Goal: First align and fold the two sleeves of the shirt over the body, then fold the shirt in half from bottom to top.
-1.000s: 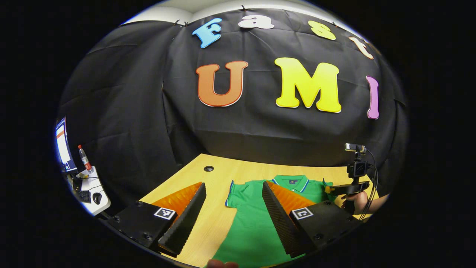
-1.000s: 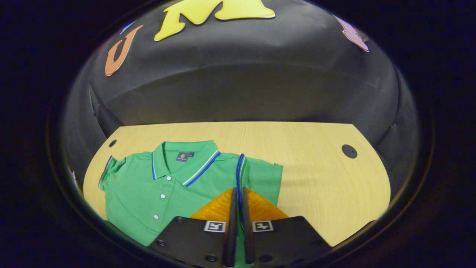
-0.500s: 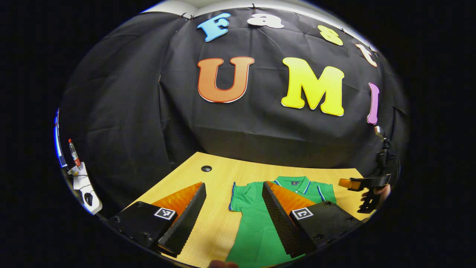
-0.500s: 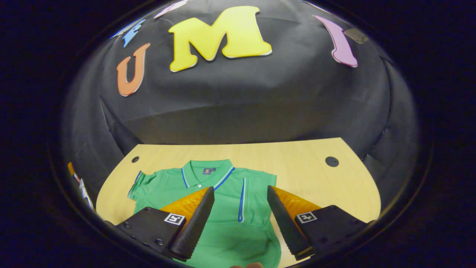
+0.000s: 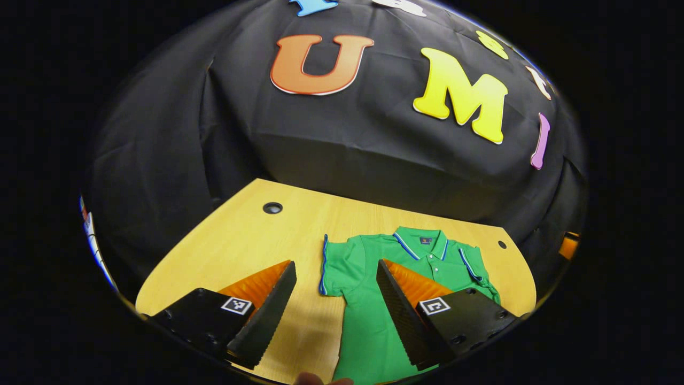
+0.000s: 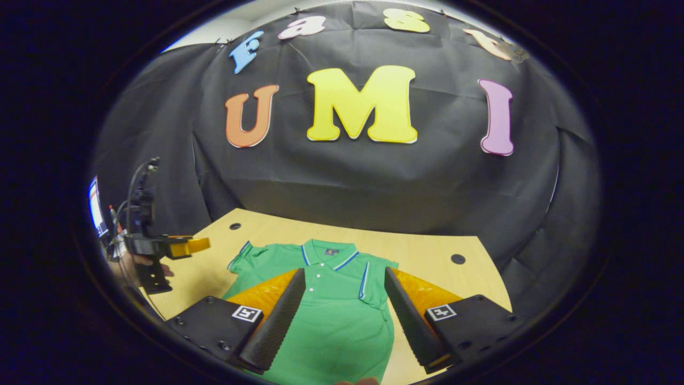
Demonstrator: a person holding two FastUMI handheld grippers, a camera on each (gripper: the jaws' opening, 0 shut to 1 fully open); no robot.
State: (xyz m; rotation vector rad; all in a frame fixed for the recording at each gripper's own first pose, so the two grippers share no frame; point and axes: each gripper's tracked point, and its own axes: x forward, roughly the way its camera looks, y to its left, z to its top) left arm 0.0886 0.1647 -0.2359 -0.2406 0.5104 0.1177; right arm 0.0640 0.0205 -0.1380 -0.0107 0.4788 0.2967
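Wooden table (image 5: 235, 240) against black cloth | green shirt (image 6: 331, 315) lies flat, collar toward the wall, one sleeve (image 6: 368, 278) folded over its body | your left gripper (image 5: 336, 313) spread wide above the other sleeve (image 5: 334, 267) | your right gripper (image 6: 342, 315) spread wide over the shirt's body, gripping nothing

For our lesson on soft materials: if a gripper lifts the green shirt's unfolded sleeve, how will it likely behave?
The green shirt will probably behave floppily, since it lies flat with soft creases on the table. The unfolded sleeve would likely droop and drag neighbouring cloth. It looks thin, so probably light.
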